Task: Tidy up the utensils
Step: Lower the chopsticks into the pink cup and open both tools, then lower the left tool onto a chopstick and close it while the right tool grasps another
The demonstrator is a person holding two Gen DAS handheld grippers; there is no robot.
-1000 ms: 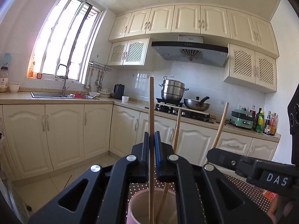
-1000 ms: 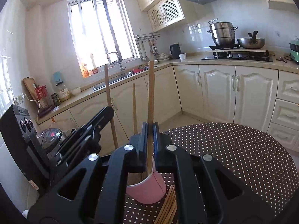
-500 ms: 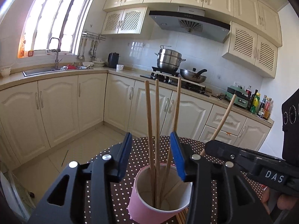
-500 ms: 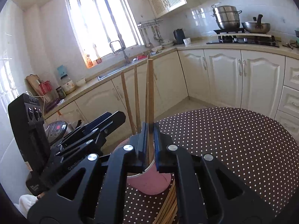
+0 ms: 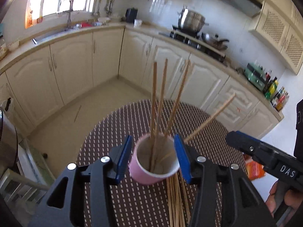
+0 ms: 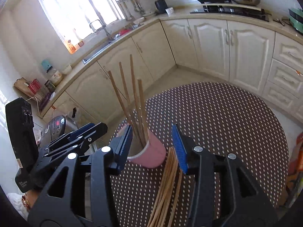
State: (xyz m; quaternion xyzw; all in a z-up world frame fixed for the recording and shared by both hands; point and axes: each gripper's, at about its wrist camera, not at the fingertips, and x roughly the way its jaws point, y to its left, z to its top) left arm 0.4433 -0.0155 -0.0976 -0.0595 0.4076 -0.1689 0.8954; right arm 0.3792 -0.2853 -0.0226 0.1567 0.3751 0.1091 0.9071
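Chopsticks (image 5: 159, 102) stand in a pink cup (image 5: 151, 174) on the polka-dot tabletop (image 6: 227, 117), more lying loose (image 6: 166, 185) beside it. The left gripper (image 5: 153, 155) and right gripper (image 6: 151, 145) have just been opening; both sets of jaws stand apart, holding nothing.

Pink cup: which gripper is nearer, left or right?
Left, slightly. The left gripper frames the pink cup between its jaws; the right gripper sits off to the cup's right, clear of it. Both jaws have just been opening, gripping nothing.
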